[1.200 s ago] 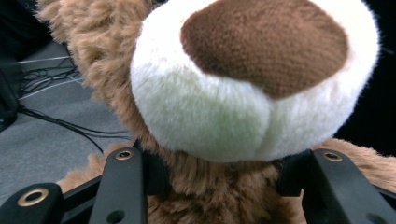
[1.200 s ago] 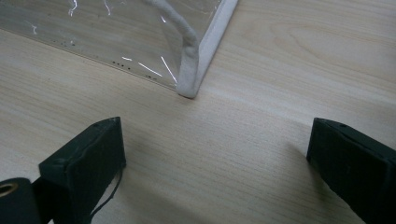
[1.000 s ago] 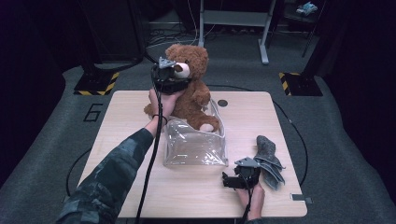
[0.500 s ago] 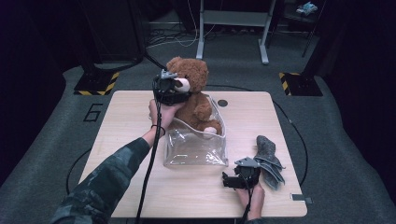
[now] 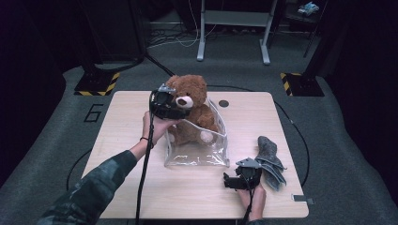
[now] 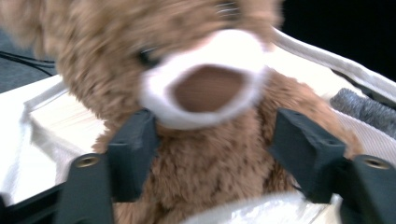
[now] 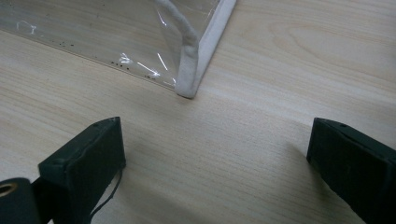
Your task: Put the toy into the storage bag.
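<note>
Teddy bear (image 5: 190,110) is sitting upright inside the clear plastic bag (image 5: 197,150), roughly dead center of the table (image 5: 122,117), head and shoulders poking out over the rim, legs down in the bag. The bag has white piping along its edges and stands open at the top.

The left gripper (image 5: 174,112) is up at the bear's face, coming in from about 9 o'clock of it. In the left gripper view the jaws sit either side of the bear's chest (image 6: 210,158), just under the white muzzle, and they've just been opening: the bear is between them, but the pads look like they've let go rather than squeezing the fur. So I'd call it released, with the bear resting in the bag on its own.

The right gripper (image 5: 230,182) is parked low on the table at about 5 o'clock of the bag, jaws spread wide with nothing between them. In the right gripper view there's bare wood between the pads and the bag's bottom corner (image 7: 189,88) just ahead at 12 o'clock.

A grey cloth (image 5: 270,157) lies crumpled at 3 o'clock of the bag, just beside the right gripper.
</note>
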`<action>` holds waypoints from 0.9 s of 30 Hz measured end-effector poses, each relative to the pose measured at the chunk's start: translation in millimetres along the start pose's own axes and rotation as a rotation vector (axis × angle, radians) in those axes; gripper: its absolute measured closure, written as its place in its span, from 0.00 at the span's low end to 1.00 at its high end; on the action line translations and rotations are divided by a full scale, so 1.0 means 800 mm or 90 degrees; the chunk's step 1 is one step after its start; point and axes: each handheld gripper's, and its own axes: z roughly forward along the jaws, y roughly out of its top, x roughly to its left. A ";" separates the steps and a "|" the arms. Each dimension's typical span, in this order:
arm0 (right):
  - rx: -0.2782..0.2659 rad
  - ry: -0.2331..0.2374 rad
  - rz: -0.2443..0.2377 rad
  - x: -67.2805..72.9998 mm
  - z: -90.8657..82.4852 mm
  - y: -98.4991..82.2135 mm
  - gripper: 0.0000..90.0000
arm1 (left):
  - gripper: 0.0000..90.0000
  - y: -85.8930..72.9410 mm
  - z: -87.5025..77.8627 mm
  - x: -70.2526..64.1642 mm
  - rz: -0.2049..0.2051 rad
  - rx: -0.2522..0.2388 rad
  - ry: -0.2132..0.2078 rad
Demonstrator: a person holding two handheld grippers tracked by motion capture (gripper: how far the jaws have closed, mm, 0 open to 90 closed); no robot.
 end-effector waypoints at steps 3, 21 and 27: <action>0.000 0.000 0.000 0.000 0.000 0.000 0.04 | 0.31 -0.009 -0.016 0.007 0.008 -0.002 -0.001; 0.000 0.001 0.001 0.000 0.000 0.000 0.04 | 0.34 -0.041 -0.052 0.092 -0.071 -0.017 0.090; 0.000 0.001 0.001 0.000 0.000 0.000 0.04 | 0.56 -0.056 -0.018 0.125 -0.137 0.075 0.055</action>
